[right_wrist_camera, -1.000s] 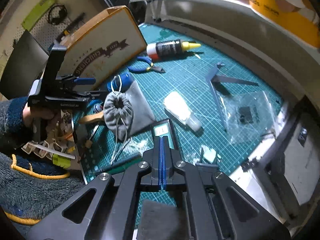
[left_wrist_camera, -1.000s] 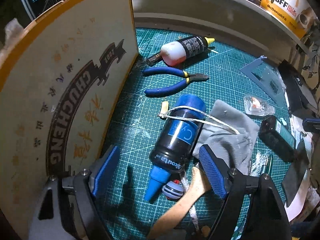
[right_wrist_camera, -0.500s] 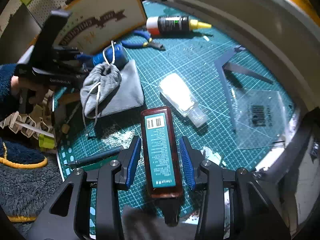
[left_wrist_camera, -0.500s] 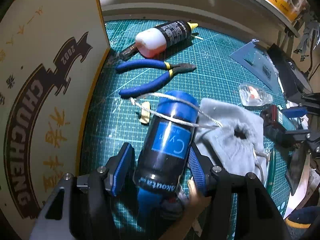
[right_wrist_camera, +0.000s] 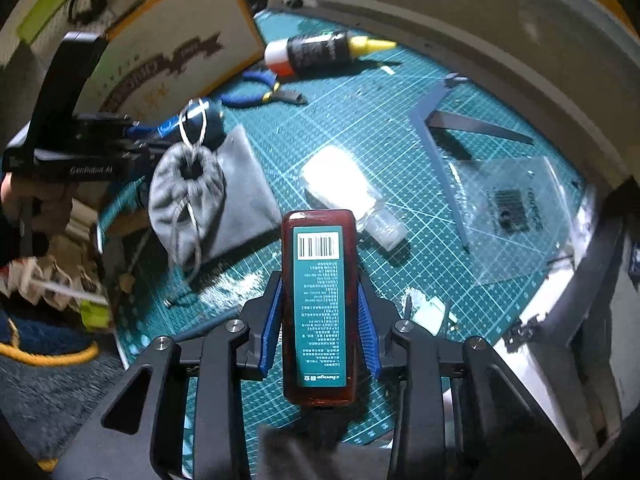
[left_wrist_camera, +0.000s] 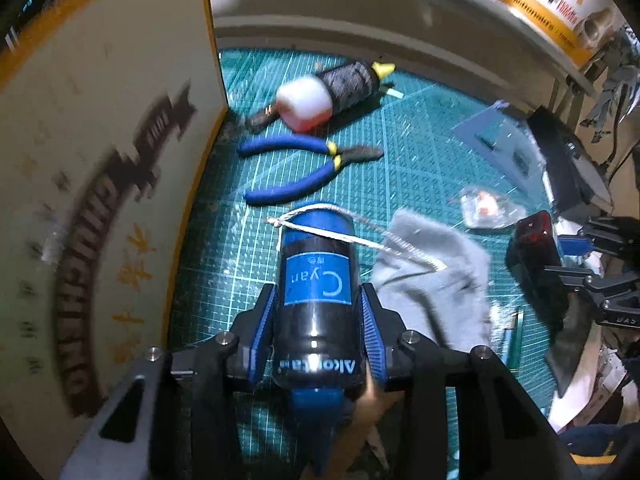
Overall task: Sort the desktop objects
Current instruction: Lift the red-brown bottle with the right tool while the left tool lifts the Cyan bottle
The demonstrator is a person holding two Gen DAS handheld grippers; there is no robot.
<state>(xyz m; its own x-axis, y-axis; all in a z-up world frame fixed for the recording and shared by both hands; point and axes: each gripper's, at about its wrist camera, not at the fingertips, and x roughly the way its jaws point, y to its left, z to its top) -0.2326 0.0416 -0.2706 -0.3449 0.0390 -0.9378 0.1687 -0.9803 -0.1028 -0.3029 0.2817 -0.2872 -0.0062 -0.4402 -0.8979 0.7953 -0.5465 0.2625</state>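
Your left gripper point(left_wrist_camera: 318, 320) has just been closing, and its blue pads now press on both sides of the cyan ink bottle point(left_wrist_camera: 316, 284), which lies between them with its blue nozzle toward you and its base pointing away. A pale drawstring point(left_wrist_camera: 360, 240) runs across the far end of the bottle to the grey pouch point(left_wrist_camera: 436, 280) lying just right of it. Farther off on the green cutting mat point(left_wrist_camera: 400, 168) lie the blue-handled pliers point(left_wrist_camera: 304, 168), and beyond them a glue bottle with a yellow tip point(left_wrist_camera: 332, 88). The big printed board point(left_wrist_camera: 100, 180) stands along the left side. Your right gripper point(right_wrist_camera: 320, 316) is clenched on the dark red bottle with the teal label point(right_wrist_camera: 318, 304), its pads tight on both long sides, the barcode end pointing away from you. Just beyond that bottle on the mat is a small clear bottle point(right_wrist_camera: 348, 192), with a clear plastic bag point(right_wrist_camera: 516, 208) to the right and the blue-grey bracket point(right_wrist_camera: 432, 128) between them. From the right wrist view, your left hand point(right_wrist_camera: 36, 200) is at the left, holding its gripper at the near-left part of the mat, beside the pouch.
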